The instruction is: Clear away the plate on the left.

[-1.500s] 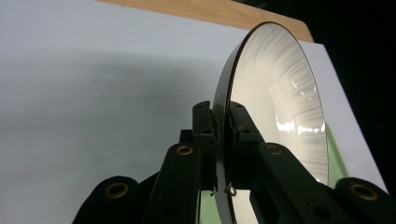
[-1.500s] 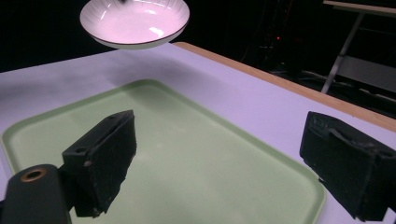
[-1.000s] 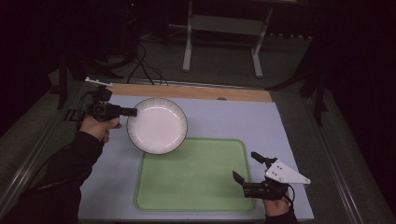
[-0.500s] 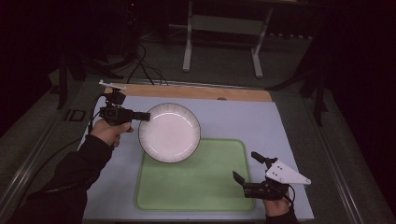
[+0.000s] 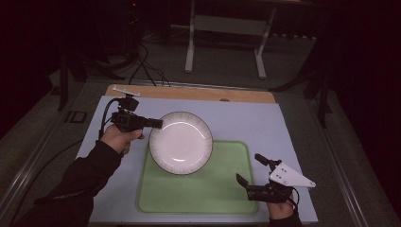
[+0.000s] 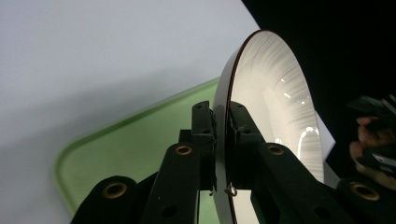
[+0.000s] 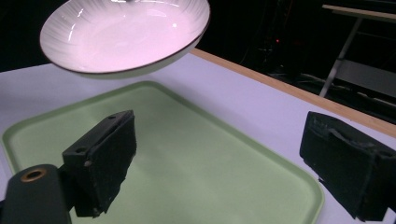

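Observation:
A white plate (image 5: 180,142) with a dark ribbed rim hangs in the air over the far left corner of the green tray (image 5: 208,189). My left gripper (image 5: 157,124) is shut on the plate's left rim; in the left gripper view the plate (image 6: 275,102) stands edge-on with a jaw pressed to each face of its rim, my left gripper (image 6: 220,140) clamped there. My right gripper (image 5: 250,170) rests at the tray's right front corner with jaws wide apart and nothing between them. From the right gripper view the plate (image 7: 126,35) floats above the tray (image 7: 196,154), ahead of my right gripper (image 7: 219,154).
The tray lies on a pale lilac mat (image 5: 255,123) over the table, whose wooden far edge (image 5: 189,92) runs across the back. A metal stand (image 5: 227,28) and cables lie on the dark floor beyond.
My left gripper has carried the plate to the right and toward the tray, so it now overlaps the tray's far left corner. The right gripper has stayed put.

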A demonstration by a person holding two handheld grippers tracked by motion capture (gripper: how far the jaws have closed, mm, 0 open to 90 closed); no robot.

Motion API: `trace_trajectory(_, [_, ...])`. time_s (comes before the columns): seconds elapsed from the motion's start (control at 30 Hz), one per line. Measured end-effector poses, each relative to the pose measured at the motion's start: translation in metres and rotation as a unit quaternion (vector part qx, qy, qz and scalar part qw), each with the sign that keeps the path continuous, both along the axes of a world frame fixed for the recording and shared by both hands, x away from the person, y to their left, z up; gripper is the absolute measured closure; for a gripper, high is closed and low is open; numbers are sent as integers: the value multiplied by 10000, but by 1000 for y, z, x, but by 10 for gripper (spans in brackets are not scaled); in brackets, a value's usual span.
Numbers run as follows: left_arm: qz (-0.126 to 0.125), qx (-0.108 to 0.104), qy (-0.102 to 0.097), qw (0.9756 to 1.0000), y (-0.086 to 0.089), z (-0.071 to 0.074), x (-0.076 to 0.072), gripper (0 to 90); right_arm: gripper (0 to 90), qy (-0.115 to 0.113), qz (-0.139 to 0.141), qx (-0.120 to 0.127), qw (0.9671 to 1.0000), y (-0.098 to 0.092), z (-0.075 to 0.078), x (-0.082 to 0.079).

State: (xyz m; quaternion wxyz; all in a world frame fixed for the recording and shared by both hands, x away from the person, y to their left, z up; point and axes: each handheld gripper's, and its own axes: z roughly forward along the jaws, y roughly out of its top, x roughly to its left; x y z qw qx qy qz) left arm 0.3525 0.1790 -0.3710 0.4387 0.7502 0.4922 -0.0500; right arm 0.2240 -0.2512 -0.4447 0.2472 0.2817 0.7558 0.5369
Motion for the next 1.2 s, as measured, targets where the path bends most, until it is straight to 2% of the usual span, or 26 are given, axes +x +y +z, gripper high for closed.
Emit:
trace_trajectory(0.27, [-171, 68, 58, 9998, -12, -8, -3, 831, 106, -5, 2, -5, 10000, 0, 0, 0])
trace_trajectory(0.57, [-295, 218, 235, 9991, -25, -32, -4, 831, 106, 17, 4, -12, 10000, 0, 0, 0])
trace_trajectory(1.2, [-472, 143, 463, 9977, -55, -72, 0, 829, 107, 27, 94, 6, 10000, 2, -1, 1])
